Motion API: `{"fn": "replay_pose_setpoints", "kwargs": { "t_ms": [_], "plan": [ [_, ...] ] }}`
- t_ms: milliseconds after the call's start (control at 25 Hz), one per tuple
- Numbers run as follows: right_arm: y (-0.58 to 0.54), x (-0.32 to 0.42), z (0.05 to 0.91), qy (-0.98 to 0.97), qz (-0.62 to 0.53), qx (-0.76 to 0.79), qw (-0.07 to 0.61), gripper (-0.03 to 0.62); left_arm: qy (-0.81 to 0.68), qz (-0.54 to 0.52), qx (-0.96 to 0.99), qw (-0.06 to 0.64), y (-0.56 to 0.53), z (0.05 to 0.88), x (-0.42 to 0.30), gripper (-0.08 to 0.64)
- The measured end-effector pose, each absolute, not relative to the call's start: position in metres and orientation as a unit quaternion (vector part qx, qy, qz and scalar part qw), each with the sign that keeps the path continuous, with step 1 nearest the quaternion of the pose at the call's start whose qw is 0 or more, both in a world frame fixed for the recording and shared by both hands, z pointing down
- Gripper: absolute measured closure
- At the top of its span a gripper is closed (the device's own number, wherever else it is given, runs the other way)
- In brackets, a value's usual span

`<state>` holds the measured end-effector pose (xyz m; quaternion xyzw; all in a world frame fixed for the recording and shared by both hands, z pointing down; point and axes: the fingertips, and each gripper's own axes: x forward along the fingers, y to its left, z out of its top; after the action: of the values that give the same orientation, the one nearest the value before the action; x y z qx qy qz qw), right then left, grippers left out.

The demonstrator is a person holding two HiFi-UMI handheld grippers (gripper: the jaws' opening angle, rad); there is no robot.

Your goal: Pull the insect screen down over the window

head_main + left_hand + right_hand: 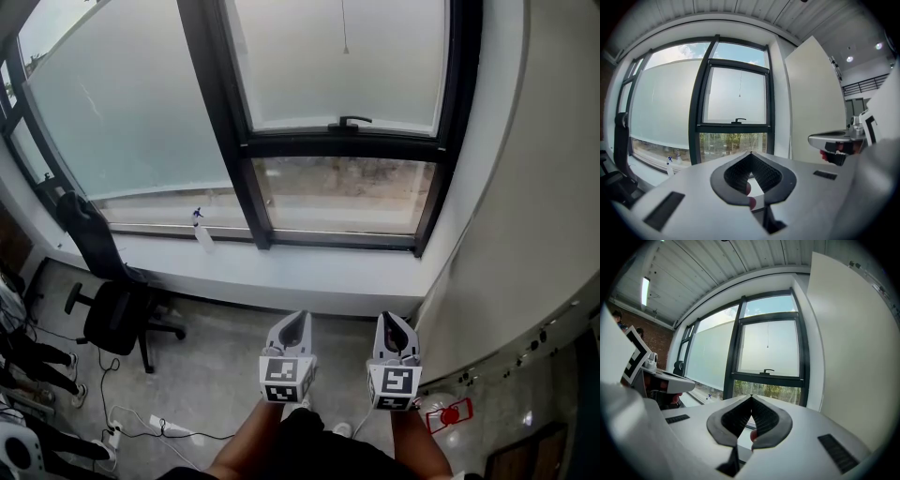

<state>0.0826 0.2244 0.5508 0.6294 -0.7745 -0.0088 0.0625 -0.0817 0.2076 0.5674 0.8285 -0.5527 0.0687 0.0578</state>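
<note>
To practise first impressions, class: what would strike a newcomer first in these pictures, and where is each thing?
The dark-framed window fills the top of the head view, its panes milky, with a cord hanging in the right pane above a black handle. Low in that view the left claw and right claw, both shut and empty, point side by side toward the window. A black office chair stands on the floor at the left.

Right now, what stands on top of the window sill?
A spray bottle stands on the sill, left of the dark frame post. The back of the dark chair covers the sill's far left end, so anything there cannot be seen.
</note>
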Motion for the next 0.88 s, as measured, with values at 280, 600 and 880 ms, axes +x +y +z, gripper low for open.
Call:
{"fn": "replay_pose_setpoints", "kwargs": {
  "t_ms": [280, 600, 880],
  "plan": [
    [0.224, 0.084, 0.546, -0.776, -0.012, 0.628, 0.063, 0.589, -0.552, 0.053, 0.830, 0.065, 0.210, 0.556, -0.078, 0.561],
    [0.185, 0.073, 0.531, -0.776, -0.023, 0.628, 0.056, 0.589, -0.552, 0.065, 0.828, 0.078, 0.180, 0.564, -0.088, 0.561],
    [0.133, 0.059, 0.535, -0.776, -0.024, 0.626, 0.071, 0.589, -0.546, 0.072, 0.831, 0.080, 0.130, 0.564, -0.094, 0.561]
  ]
}}
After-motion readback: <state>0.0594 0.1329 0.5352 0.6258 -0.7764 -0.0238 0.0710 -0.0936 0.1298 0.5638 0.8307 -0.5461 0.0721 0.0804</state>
